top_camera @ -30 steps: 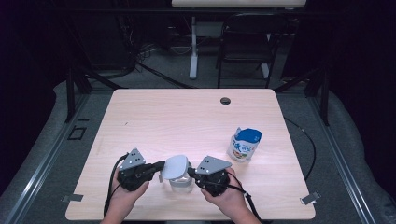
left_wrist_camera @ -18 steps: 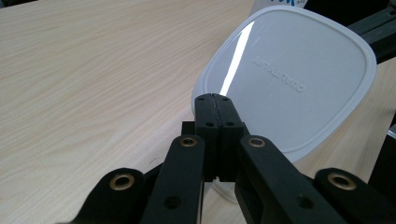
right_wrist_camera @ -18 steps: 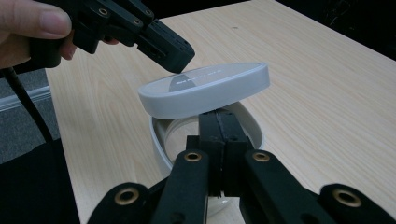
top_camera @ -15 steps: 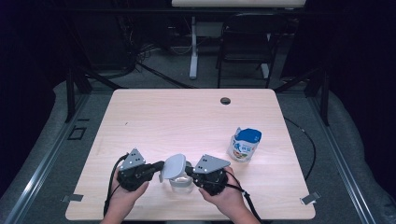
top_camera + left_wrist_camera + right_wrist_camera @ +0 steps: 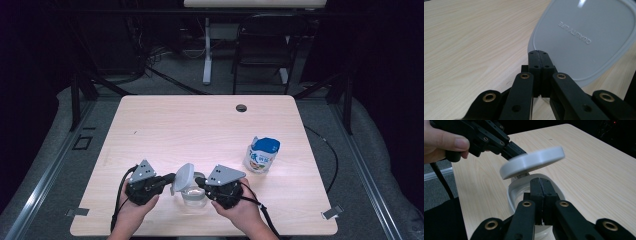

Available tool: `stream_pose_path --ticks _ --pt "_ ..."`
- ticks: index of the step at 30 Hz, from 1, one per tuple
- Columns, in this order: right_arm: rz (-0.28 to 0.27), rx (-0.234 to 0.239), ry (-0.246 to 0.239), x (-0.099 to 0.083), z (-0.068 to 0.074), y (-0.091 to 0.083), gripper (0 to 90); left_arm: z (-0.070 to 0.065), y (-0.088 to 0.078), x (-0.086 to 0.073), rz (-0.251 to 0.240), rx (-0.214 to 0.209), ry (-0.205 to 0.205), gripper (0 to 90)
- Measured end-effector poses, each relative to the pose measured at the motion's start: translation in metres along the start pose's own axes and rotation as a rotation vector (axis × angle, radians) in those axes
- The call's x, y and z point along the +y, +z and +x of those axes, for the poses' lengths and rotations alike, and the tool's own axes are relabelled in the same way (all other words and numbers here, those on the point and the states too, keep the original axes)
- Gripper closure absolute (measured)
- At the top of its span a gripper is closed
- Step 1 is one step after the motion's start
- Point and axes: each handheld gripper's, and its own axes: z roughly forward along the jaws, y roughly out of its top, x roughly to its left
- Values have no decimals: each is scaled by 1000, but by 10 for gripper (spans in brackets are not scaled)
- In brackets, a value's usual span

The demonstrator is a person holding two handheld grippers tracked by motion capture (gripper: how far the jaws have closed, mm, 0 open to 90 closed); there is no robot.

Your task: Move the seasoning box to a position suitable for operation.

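Left gripper (image 5: 167, 178) jaws clamped on the edge of a grey lid (image 5: 183, 176), tilted above a clear container (image 5: 192, 196) near the tabletop (image 5: 200, 125) front edge, right gripper (image 5: 201, 183) jaws pinching the container's rim, blue-topped pouch (image 5: 262, 154) to the right.

Light wood-grain counter (image 5: 165, 125), rounded corners, with a dark round cable hole (image 5: 241, 107) near its far edge. White pouch with blue top (image 5: 263, 154) stands upright toward the right side. Grey floor around; tape marks (image 5: 332, 212) by the near corners. Dark folding chair (image 5: 262, 47) and a white desk leg (image 5: 207, 50) behind.
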Motion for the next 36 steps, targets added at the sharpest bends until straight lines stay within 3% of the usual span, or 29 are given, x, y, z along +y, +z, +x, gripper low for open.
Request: stream_pose_path --ticks 19,26,36 --pt "1 7 5 -3 0 2 899 1 5 -5 20 3 -6 900" --pt "2 6 2 -3 1 2 897 2 5 -7 43 4 30 900" --pt "2 8 5 -4 1 3 896 3 5 -9 55 -4 38 900"
